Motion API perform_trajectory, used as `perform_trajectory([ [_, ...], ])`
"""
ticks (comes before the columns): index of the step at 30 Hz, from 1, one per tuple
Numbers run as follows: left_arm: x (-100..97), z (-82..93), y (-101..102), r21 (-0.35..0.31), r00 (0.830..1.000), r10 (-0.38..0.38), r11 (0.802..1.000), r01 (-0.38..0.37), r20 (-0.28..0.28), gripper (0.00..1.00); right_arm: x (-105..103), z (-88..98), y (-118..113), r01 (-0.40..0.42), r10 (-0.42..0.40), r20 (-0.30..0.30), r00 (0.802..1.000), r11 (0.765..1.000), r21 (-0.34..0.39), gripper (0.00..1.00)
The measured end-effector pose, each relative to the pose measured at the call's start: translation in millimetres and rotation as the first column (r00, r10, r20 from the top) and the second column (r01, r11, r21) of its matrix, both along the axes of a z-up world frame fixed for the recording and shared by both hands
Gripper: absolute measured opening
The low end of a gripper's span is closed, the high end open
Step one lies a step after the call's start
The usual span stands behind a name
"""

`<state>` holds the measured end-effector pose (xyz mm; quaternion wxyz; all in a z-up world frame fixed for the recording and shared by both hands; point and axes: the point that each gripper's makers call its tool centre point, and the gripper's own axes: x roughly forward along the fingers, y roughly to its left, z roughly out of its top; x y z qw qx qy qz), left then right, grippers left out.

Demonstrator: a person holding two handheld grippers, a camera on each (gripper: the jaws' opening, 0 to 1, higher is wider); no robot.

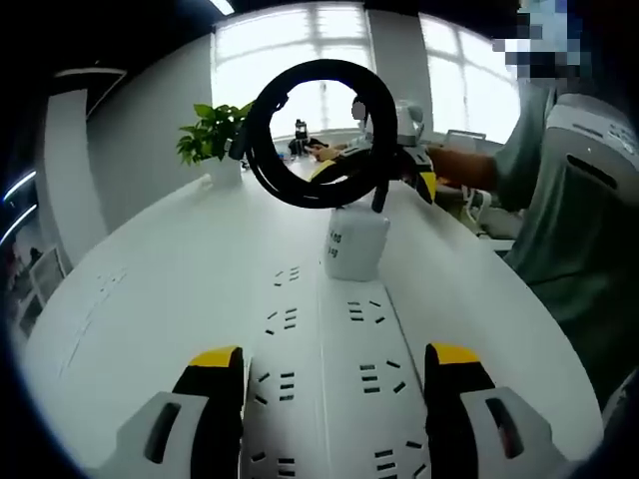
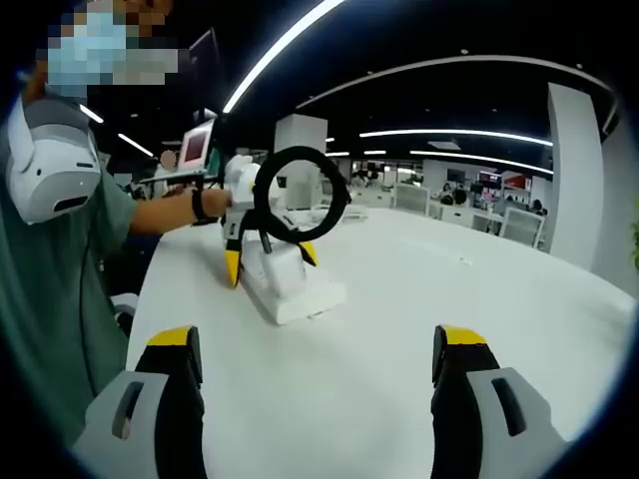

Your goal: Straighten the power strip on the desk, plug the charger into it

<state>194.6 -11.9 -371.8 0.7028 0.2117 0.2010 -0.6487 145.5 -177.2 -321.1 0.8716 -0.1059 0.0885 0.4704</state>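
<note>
We find one item of print: dark lettering on the near face of the white charger (image 1: 355,245), at about twelve o'clock from centre in the left gripper view. It runs in two short lines, too blurred for us to read. The marks on the power strip (image 1: 329,369) below it are socket slots, not text.

White charger (image 1: 355,247) plugged upright into power strip (image 1: 329,369).
</note>
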Motion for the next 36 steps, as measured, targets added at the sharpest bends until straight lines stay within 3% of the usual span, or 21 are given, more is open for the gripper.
perform_trajectory([
  [2,2.2,4.9,2,-0.004,1.0,0.01,1.0,-0.01,-0.008,0.69,0,0.0,0,0.001,-0.001,0.001,1.0,1.0,-0.003,0.95],
  [7,13.4,31.5,5,-0.122,0.995,0.093,0.988,-0.096,-0.028,0.83,-1,1.4,1,0.001,-0.001,0.0,1.0,1.0,0.005,0.95],
  [9,13.1,35.7,9,-0.131,0.994,0.101,0.986,-0.105,-0.036,0.86,-1,0.8,1,0.003,-0.003,-0.002,1.0,1.0,0.003,0.95],
  [13,10.3,38.2,18,-0.123,0.992,0.126,0.984,-0.129,-0.027,0.87,-2,-0.3,0,0.003,-0.003,-0.002,1.0,1.0,-0.002,0.95],
  [16,2.5,36.5,27,-0.091,0.986,0.153,0.983,-0.158,-0.062,0.92,-2,0.0,0,0.002,-0.002,-0.002,1.0,1.0,-0.002,0.95],
  [22,-9.8,43.9,33,-0.109,0.985,0.164,0.979,-0.169,-0.057,0.96,0,0.1,2,-0.001,0.001,-0.001,1.0,1.0,-0.004,0.95],
  [28,-12.9,52.7,40,-0.112,0.977,0.209,0.971,-0.211,-0.033,0.99,0,0.6,5,-0.005,0.005,0.002,1.0,1.0,-0.006,0.95],
  [31,-4.9,49.8,50,-0.076,0.966,0.257,0.964,-0.254,0.033,0.99,0,-0.1,5,0.006,-0.006,-0.006,1.0,1.0,-0.018,0.95],
  [36,-8.5,51.4,55,-0.101,0.962,0.272,0.958,-0.269,0.021,0.99,-5,8.7,11,0.012,-0.012,-0.003,1.0,1.0,-0.012,0.96],
])
